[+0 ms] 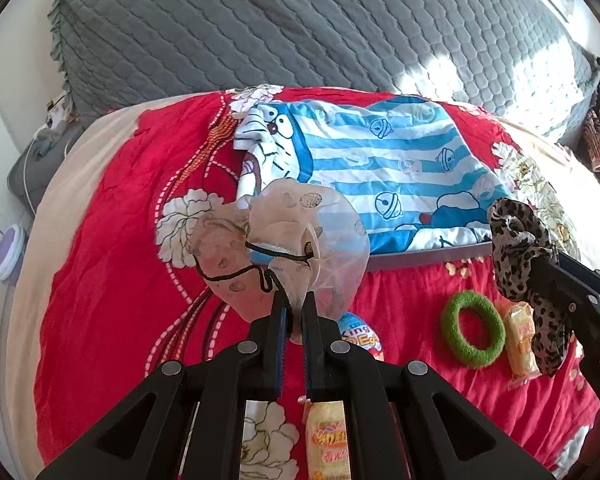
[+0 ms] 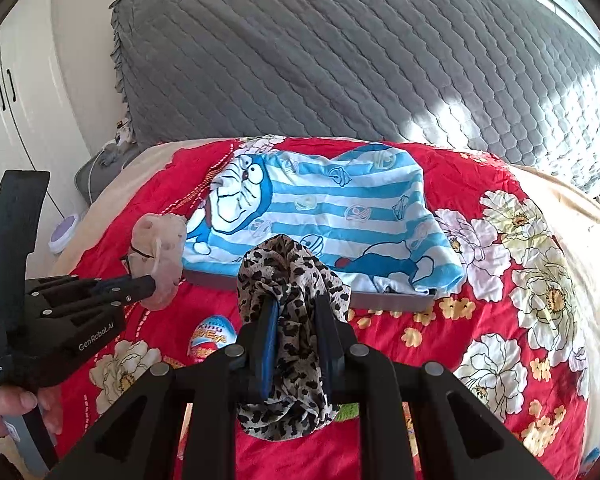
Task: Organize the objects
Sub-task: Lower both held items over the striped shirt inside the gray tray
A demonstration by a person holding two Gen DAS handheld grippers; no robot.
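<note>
Jaws of left gripper [image 1: 294,300] clamped on sheer scrunchie [image 1: 300,236], right gripper [image 2: 296,304] on leopard scrunchie [image 2: 288,280].

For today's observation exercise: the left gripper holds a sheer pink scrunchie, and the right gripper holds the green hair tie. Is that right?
Not quite. The left gripper does hold the sheer pink scrunchie, but the right gripper holds a leopard-print scrunchie. The left wrist view shows the green hair tie lying on the red bedspread.

Sheer pink scrunchie [image 1: 300,236], soft leopard-print cloth scrunchie [image 2: 288,280], fuzzy green hair tie [image 1: 473,330] (terry-like), quilted grey headboard [image 1: 300,32]

Bare red bedspread [image 2: 452,184] right of tray [image 2: 396,301] — chocolate egg [image 2: 211,339] crowds near side.
</note>
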